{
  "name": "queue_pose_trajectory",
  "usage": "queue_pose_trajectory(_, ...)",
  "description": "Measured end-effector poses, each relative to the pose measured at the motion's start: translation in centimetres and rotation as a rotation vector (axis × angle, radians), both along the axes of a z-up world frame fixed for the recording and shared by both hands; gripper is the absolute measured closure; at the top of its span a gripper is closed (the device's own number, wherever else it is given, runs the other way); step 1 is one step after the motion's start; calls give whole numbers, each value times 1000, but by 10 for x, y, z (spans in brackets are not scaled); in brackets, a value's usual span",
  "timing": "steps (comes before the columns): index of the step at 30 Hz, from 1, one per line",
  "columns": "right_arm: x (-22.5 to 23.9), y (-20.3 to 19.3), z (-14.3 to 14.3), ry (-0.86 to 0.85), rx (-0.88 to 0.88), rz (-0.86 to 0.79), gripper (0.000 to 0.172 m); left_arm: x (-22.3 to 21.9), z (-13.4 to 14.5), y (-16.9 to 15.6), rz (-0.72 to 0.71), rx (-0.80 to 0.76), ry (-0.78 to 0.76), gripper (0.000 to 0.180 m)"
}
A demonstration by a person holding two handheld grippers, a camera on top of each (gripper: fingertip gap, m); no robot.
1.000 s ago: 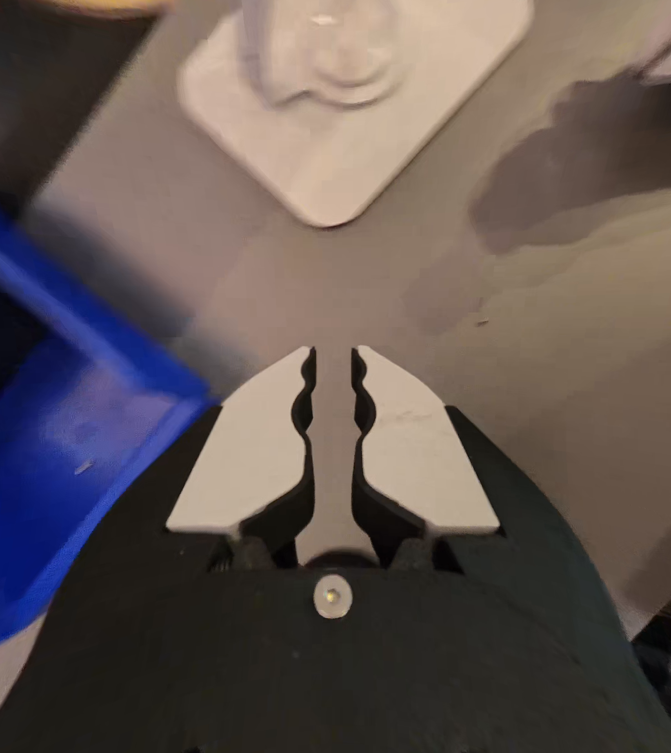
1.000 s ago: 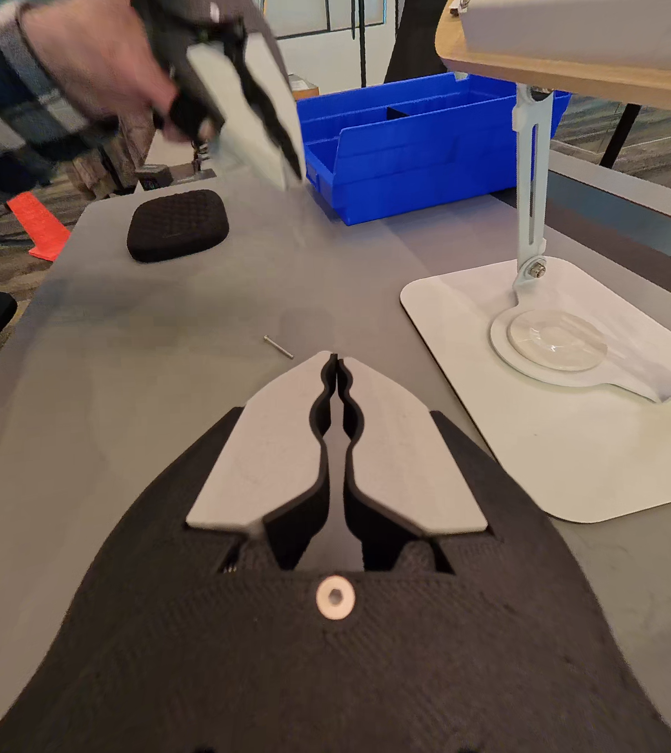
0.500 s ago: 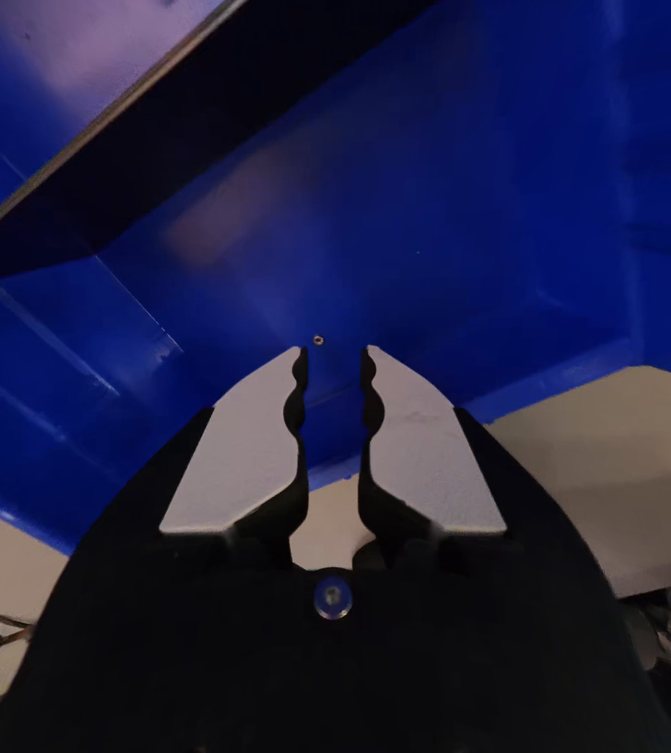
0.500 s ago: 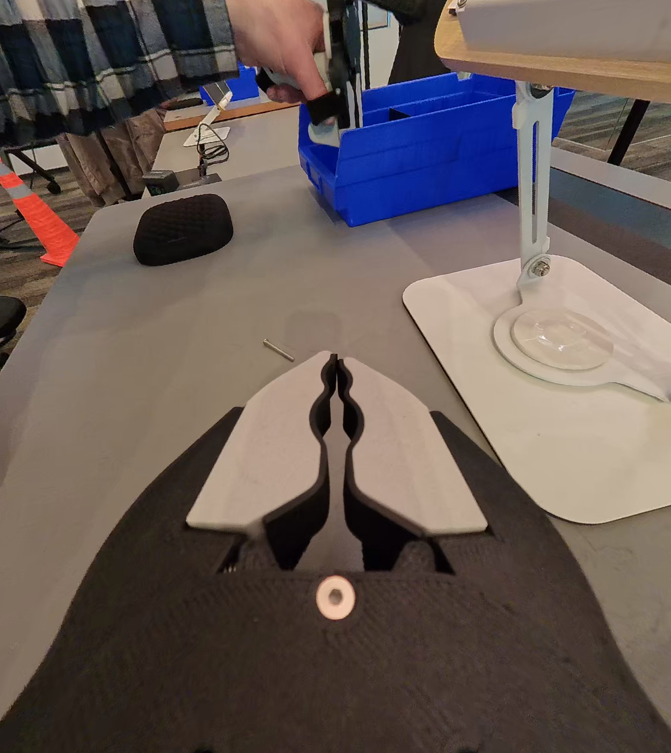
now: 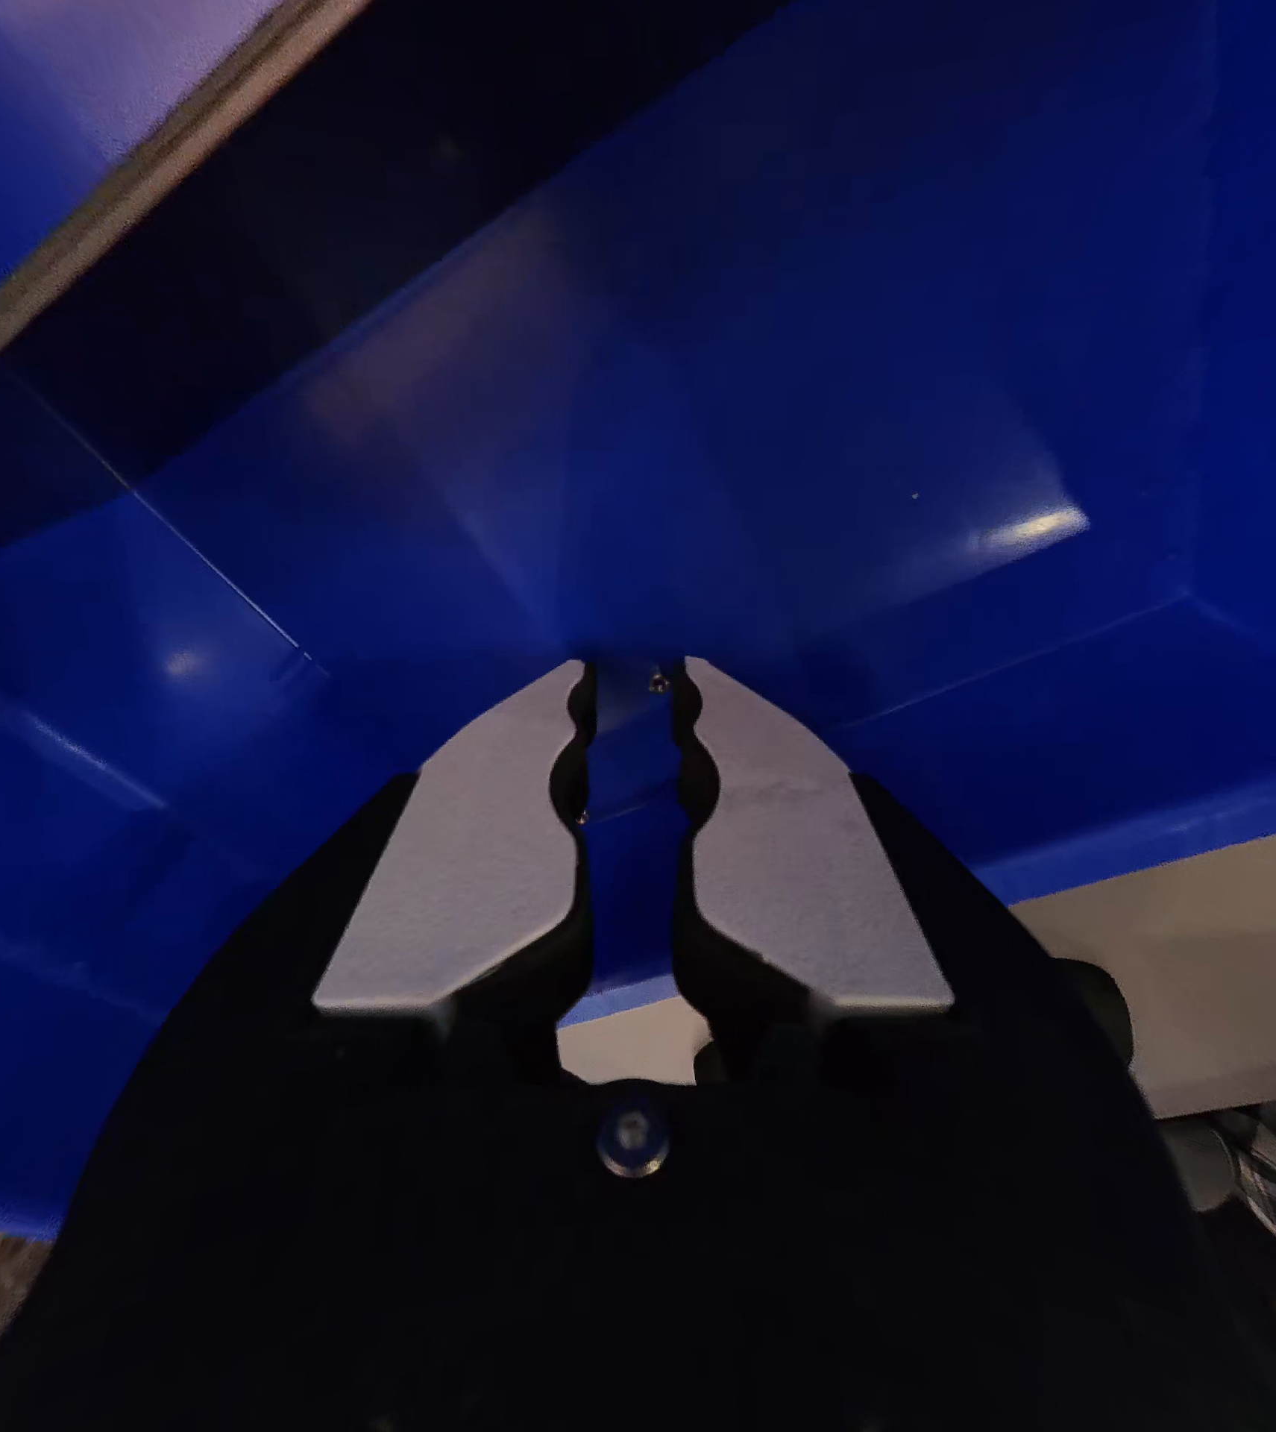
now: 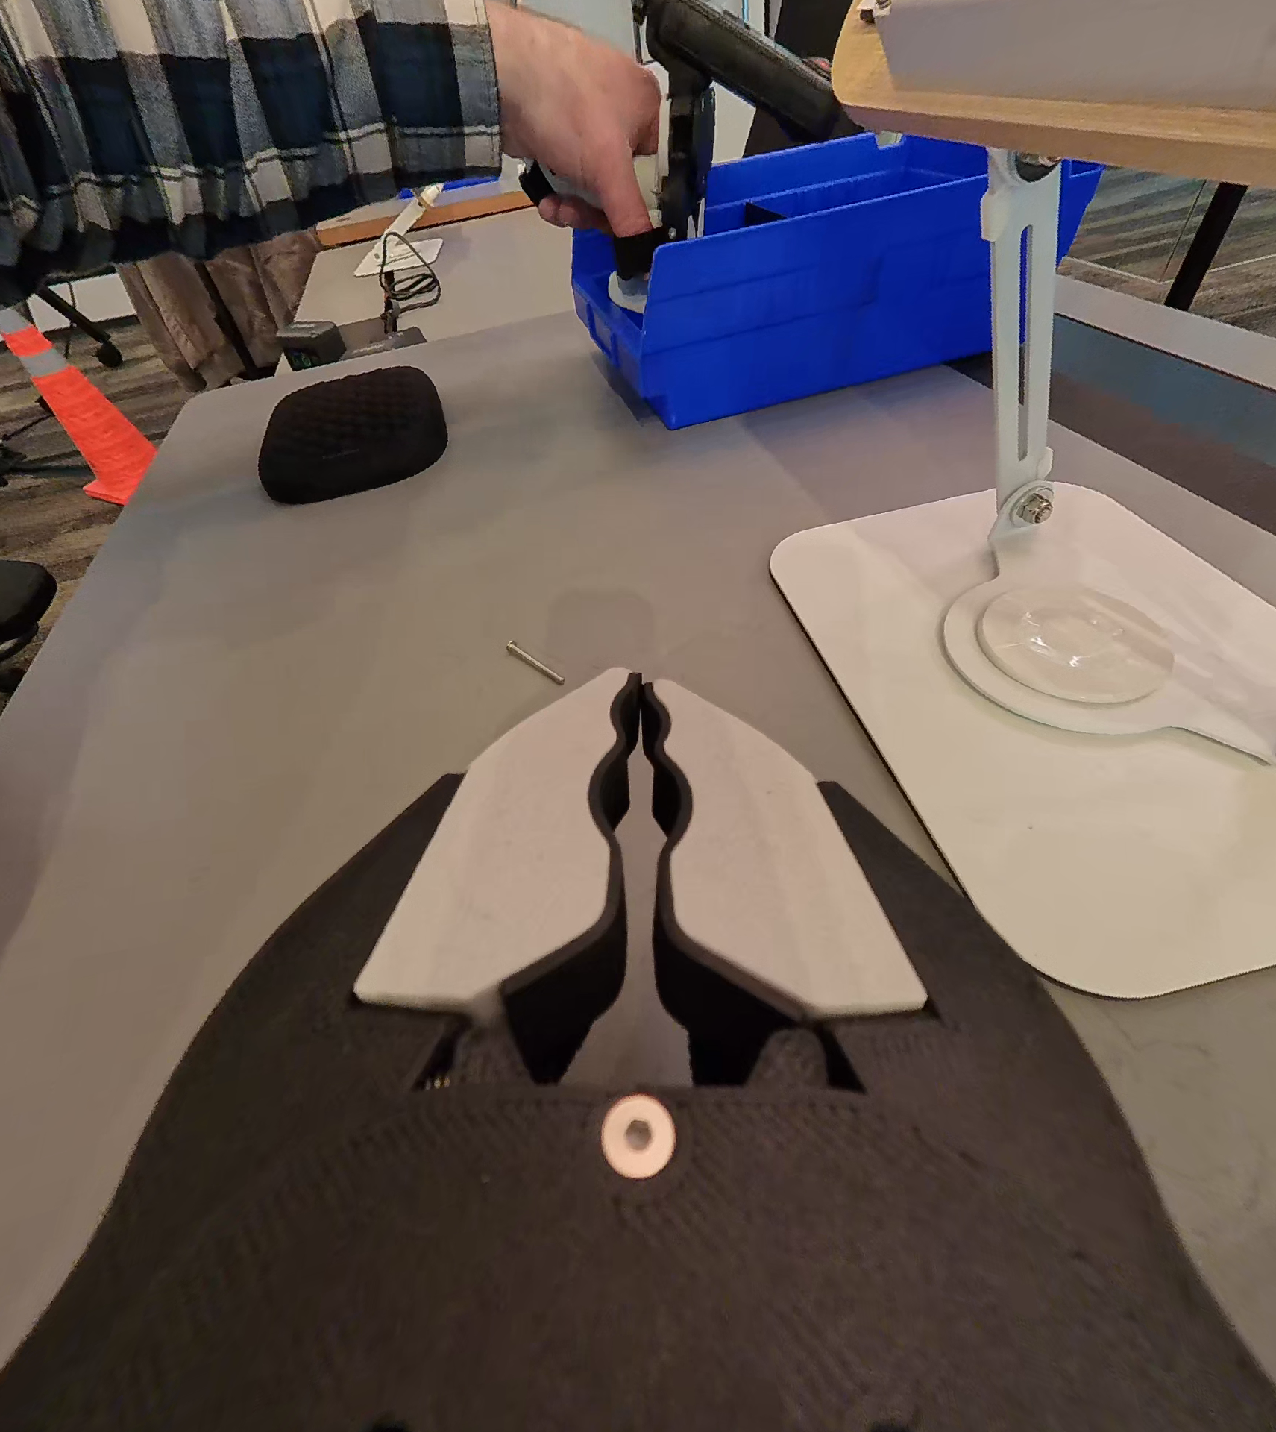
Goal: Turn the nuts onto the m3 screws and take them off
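Observation:
In the left wrist view my left gripper (image 5: 634, 674) is down inside a blue bin (image 5: 851, 387), its tips close to the bin floor. The jaws stand apart. A small metal nut (image 5: 659, 682) lies on the floor between the fingertips, close to the right finger; the left pad is clear of it. The right wrist view shows that gripper (image 6: 631, 290), held by a hand (image 6: 580, 132), reaching into the bin (image 6: 813, 310). My right gripper (image 6: 638, 682) is shut with nothing in it, over the grey table (image 6: 270, 697). A small screw (image 6: 535, 663) lies just left of its tips.
A white base plate (image 6: 1045, 852) with a clear suction cup (image 6: 1076, 643) and an upright bracket (image 6: 1022, 349) sits at the right. A black pad (image 6: 352, 434) lies at the far left of the table. A wooden shelf (image 6: 1084, 124) hangs above. An orange cone (image 6: 88, 411) stands on the floor. Across from one pair of fingers to the other is roughly 45 cm.
My left gripper moved from over the table into the blue bin and came down around the small nut, its jaws narrowing slightly. My right gripper stayed shut and still.

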State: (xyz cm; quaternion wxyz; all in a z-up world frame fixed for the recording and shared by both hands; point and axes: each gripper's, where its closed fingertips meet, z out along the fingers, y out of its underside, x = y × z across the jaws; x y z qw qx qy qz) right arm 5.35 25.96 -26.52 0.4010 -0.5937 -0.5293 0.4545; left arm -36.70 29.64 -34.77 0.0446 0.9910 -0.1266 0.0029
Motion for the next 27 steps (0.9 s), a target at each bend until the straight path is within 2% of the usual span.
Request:
queue_pose_trajectory(10,0,0,0,-1,1,2,171,-3,0,-3,30,-18,-15,163)
queue_pose_trajectory(15,0,0,-1,-3,2,3,171,-8,-1,-2,34,-6,3,175)
queue_pose_trajectory(27,0,-1,-1,-6,2,5,171,-8,-1,-3,14,14,6,175)
